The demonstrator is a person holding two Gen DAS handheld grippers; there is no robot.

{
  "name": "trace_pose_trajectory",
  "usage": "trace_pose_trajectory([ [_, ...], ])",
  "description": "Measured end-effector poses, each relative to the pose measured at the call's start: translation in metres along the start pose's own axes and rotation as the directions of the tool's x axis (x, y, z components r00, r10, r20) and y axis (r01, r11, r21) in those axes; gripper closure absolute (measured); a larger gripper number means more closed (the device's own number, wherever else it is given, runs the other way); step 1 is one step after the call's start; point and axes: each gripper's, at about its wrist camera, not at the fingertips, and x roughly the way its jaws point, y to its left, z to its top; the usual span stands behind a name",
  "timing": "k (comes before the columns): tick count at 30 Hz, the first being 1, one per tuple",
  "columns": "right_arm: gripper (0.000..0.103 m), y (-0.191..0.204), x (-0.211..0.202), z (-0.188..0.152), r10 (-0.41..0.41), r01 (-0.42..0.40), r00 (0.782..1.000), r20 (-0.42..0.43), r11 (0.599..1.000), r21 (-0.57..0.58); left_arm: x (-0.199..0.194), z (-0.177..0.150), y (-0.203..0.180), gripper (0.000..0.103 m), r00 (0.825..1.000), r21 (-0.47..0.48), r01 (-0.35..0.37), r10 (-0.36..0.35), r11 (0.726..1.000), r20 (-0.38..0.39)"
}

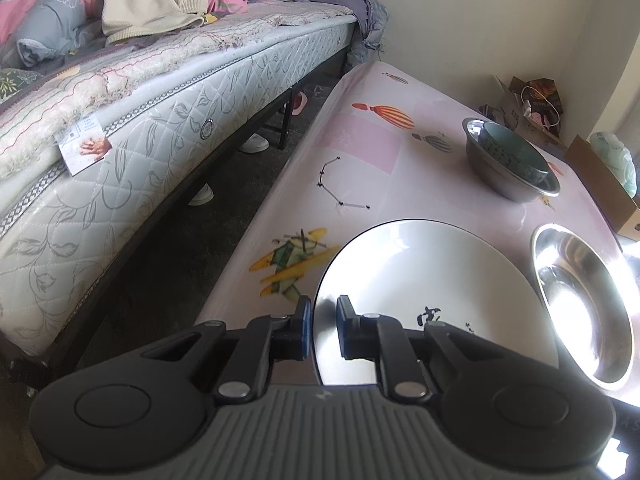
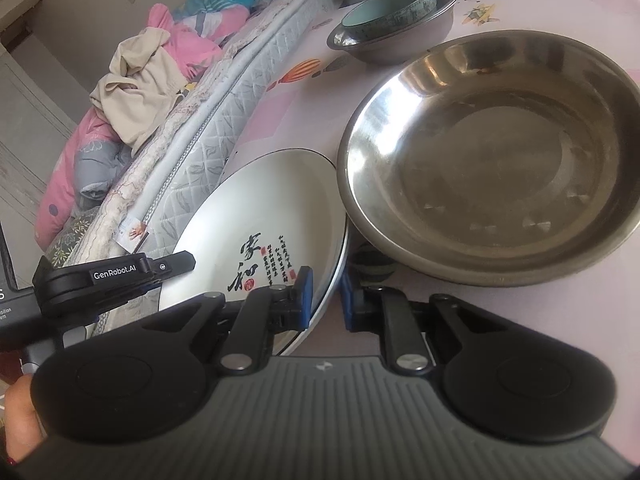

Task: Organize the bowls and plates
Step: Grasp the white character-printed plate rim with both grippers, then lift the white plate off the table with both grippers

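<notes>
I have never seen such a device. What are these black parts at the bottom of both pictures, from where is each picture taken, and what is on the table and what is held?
There is no robot here: a person holds a pair of hand-held tongs in each hand, each with a camera looking along its fingers. One picture comes from the left tongs, the other from the right tongs.

On the pink table lie a white plate with black writing, a wide steel dish, and a steel bowl with a teal bowl inside it.

Both tongs are closed on the white plate's rim, at opposite sides. The left tongs also show in the right picture.
</notes>
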Motion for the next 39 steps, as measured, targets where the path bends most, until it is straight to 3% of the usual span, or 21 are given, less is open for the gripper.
trace_pose_trajectory([
  [14, 0.09, 0.003, -0.033, -0.034, 0.014, -0.017, 0.997, -0.076, 0.999, -0.049, -0.043, -0.044, 0.022, 0.092, 0.996, -0.043, 0.069, -0.071, 0.997, -0.049],
  [25, 0.09, 0.008, -0.033, -0.035, -0.026, 0.023, 0.999, -0.039, 0.996, -0.084, -0.03, -0.042, 0.023, 0.083, 0.994, -0.061, 0.094, -0.097, 0.994, -0.041],
  [32, 0.09, 0.008, -0.029, -0.033, -0.036, 0.035, 0.999, -0.018, 0.996, -0.083, -0.027, -0.042, 0.01, 0.081, 0.998, -0.027, 0.06, -0.061, 0.998, -0.029],
  [39, 0.09, 0.0, -0.033, -0.028, -0.054, 0.053, 0.998, -0.011, 0.997, -0.056, -0.035, -0.056, 0.005, 0.082, 0.992, -0.008, 0.116, -0.116, 0.993, -0.055],
])
